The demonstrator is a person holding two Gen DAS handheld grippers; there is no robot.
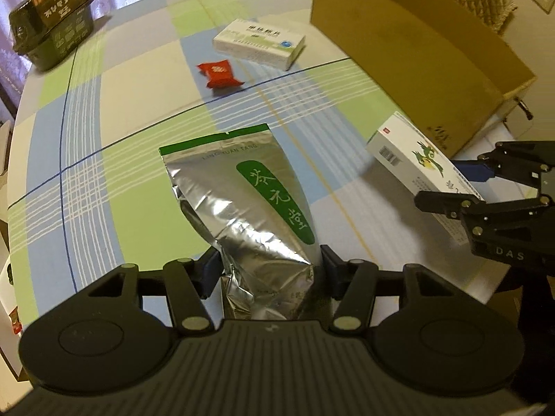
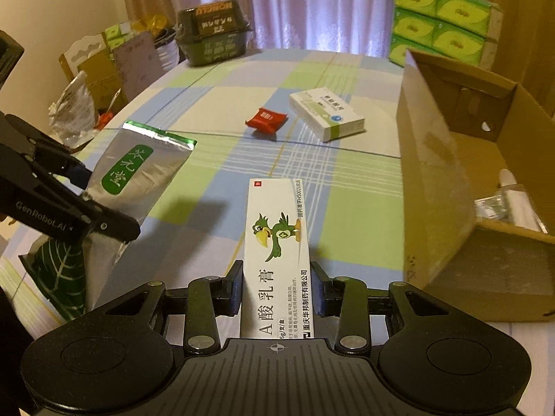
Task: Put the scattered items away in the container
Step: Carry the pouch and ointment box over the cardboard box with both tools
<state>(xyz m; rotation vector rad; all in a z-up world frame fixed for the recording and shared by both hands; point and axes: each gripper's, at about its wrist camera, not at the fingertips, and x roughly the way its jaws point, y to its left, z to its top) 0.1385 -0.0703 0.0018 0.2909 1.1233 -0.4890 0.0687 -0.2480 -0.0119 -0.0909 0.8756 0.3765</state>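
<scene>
Left hand-held gripper (image 1: 267, 270) pinches crinkled foil pouch (image 1: 242, 194).

Left gripper (image 2: 104, 208) reads "GenRobot.AI"; pouch (image 1: 242, 190) "LING YUAN TANG".

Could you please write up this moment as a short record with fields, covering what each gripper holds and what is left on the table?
left gripper: shut on silver pouch, held above the table
right gripper: shut on parrot box
cardboard box: open, at the table's right side, some items already inside
red packet: lying on the tablecloth, not yet picked up
white medicine box: on the tablecloth beside the red packet, apart from it
dark green carton: at the far table edge
</scene>
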